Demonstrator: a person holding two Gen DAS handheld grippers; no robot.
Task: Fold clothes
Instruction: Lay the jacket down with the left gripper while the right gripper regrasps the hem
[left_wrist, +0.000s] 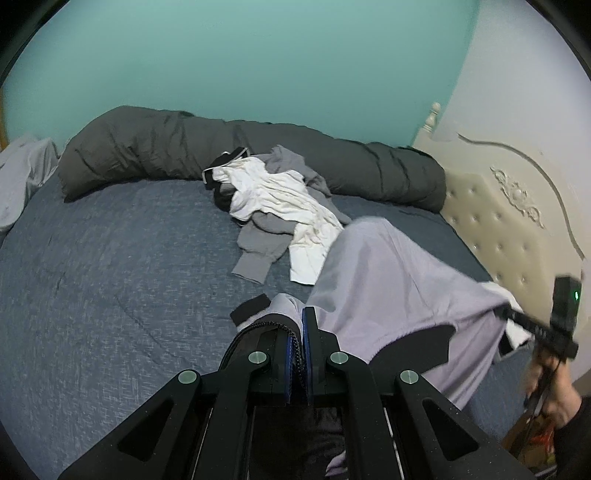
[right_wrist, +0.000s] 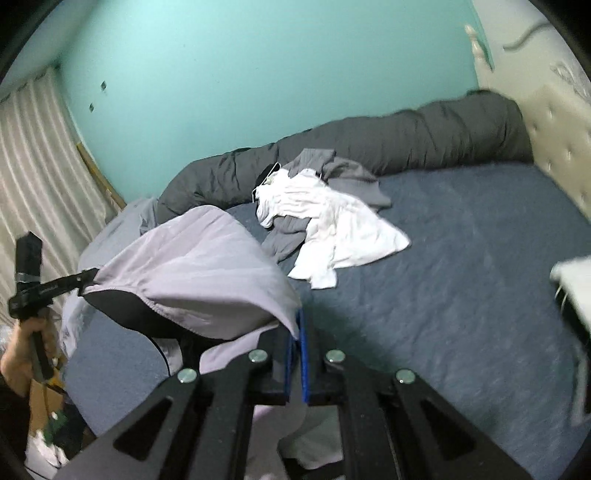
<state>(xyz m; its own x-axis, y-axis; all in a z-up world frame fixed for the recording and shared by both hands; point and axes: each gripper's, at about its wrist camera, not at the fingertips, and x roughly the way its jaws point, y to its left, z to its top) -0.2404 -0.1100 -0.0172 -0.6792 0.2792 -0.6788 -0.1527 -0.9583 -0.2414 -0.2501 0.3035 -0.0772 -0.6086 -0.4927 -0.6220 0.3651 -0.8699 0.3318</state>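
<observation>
Low in the centre of the left wrist view, we see the left gripper (left_wrist: 300, 332) clamped on an edge of the lilac garment (left_wrist: 399, 280), blue pads pressed together with cloth and a dark braided cord between them. We note the garment spreading from there toward the right of the frame, its black lining showing in patches, up to the right gripper (left_wrist: 517, 315) at the far right edge, which is motion-blurred but holds the other end.

Bottom centre of the right wrist view, we record the same pinch: the right gripper (right_wrist: 297, 332) has its jaws closed on a corner of the lilac garment (right_wrist: 199, 266), which billows up and left to the left gripper (right_wrist: 79, 280) at the left edge. The garment hangs lifted between both tools above the blue bedsheet (left_wrist: 110, 277).

Mid-frame in both views, we log a pile of clothes: a white shirt (left_wrist: 291, 210) lying over a grey sweatshirt (left_wrist: 258, 243), with a black item beneath. Behind the pile, a rolled dark grey duvet (left_wrist: 147, 147) runs along the teal wall (left_wrist: 258, 55). At the right of the left view stands a cream tufted headboard (left_wrist: 498, 206).
</observation>
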